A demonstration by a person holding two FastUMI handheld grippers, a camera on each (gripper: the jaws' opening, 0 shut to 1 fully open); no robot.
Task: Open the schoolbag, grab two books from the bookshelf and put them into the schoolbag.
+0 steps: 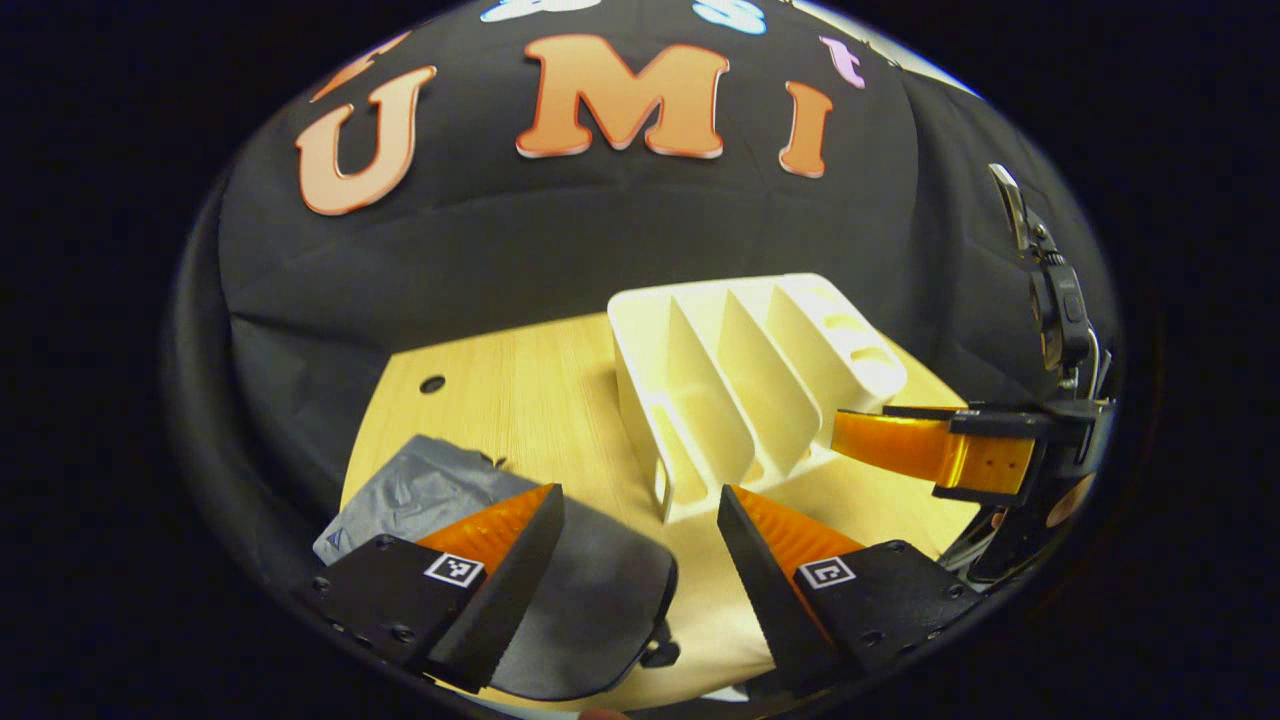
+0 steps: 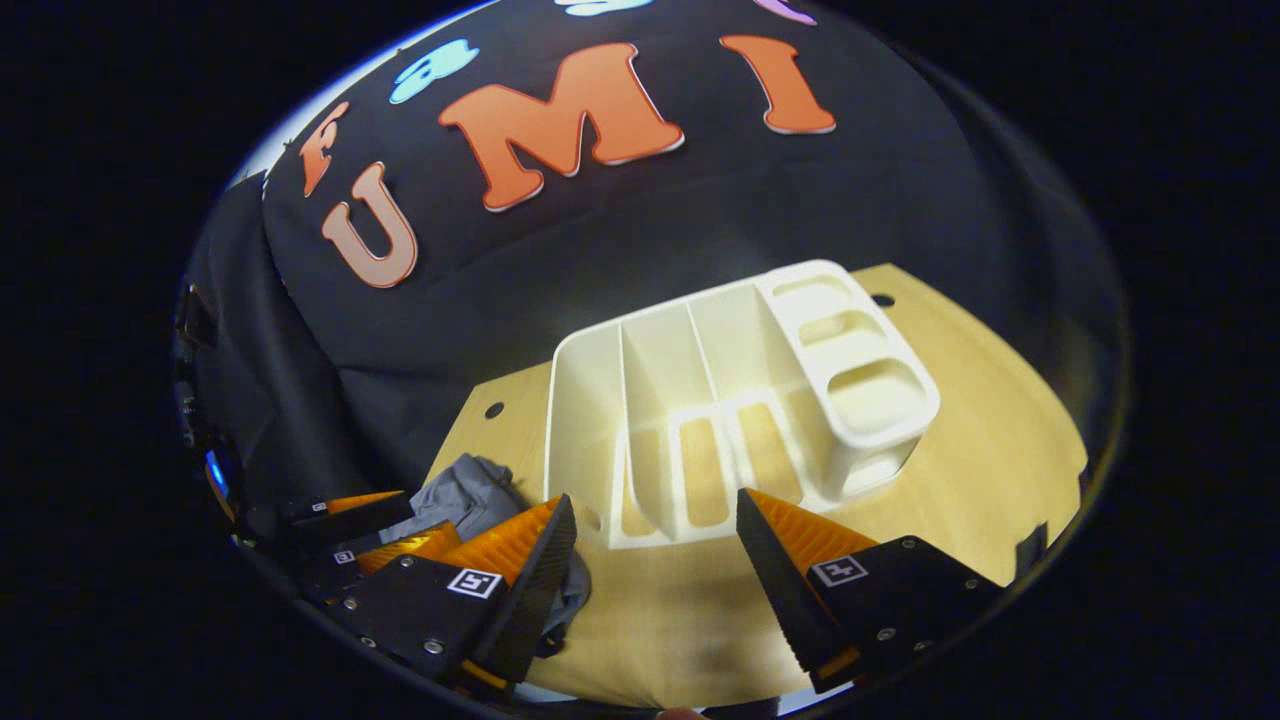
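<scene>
The bookshelf [image 1: 745,385] stood on the wooden table [image 1: 520,400]; it was a white moulded plastic rack with smooth matte walls, thin slanted dividers forming upright slots, and rounded oval cut-outs along one end panel and in its lower front wall; no books were visible in its slots. In the right gripper view the same bookshelf [image 2: 720,400] showed three rounded pockets at its right end and elongated openings in the front wall; it rested flat on the pale, fine-grained table [image 2: 980,420], which carried small round holes near its rear edge.

The schoolbag [image 1: 440,495] lay flat on the table to the left of the bookshelf, apart from it; it was grey fabric, creased and slightly glossy on the rear part, with a darker rounded panel at the front. In the right gripper view the schoolbag [image 2: 475,495] appeared as a crumpled grey mass beside the bookshelf's left corner.

The left gripper [image 1: 640,560] hovered above the schoolbag's front edge; its fingers were spread wide, wedge-shaped with ribbed inner faces, and held nothing. The right gripper [image 2: 655,570] hung before the bookshelf, fingers likewise spread and empty; in the left gripper view it [image 1: 900,445] sat just right of the bookshelf.
</scene>
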